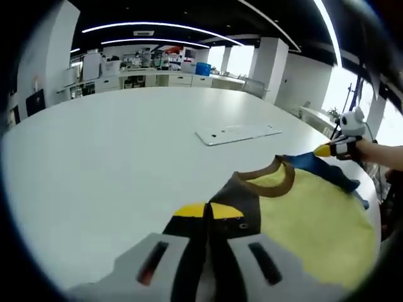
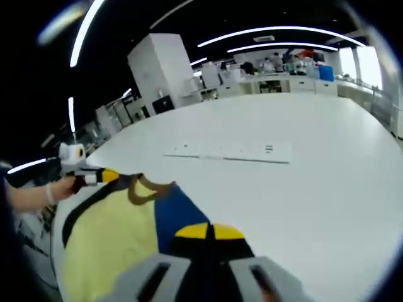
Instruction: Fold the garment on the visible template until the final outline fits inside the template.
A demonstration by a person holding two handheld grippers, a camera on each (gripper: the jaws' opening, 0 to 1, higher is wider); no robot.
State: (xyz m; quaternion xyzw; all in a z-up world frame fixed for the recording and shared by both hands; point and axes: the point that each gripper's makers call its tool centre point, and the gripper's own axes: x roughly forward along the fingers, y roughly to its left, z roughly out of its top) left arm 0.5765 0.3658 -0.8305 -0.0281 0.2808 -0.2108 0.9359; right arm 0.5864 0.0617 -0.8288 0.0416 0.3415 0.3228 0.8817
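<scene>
Open-plan lab behind, shelves and benches far off, strip lights overhead. Big white counter [image 1: 113, 157], mostly bare. Flat white template [image 1: 238, 133] lies far of the garment, well apart from it.

Garment [image 1: 315, 220] is a yellow tee with brown collar [image 1: 277, 179] and blue sleeve [image 2: 176, 211], at the near edge of the counter, not on the template.

Left gripper [image 1: 208, 214]: fingers pressed together on dark fabric at the shoulder edge, pinching the garment. Right gripper [image 2: 208, 234]: fingers closed on the blue sleeve side, also pinching cloth. Each gripper also shows in the other's view, yellow-tipped, at the opposite shoulder.

Handling, my read: light, soft knit, zero stiffness, will sag and drape between the two pinch points. Likely to bunch if dragged. Best hold looks like both shoulder seams, kept taut so the body hangs flat, then lay it onto the template before folding.
</scene>
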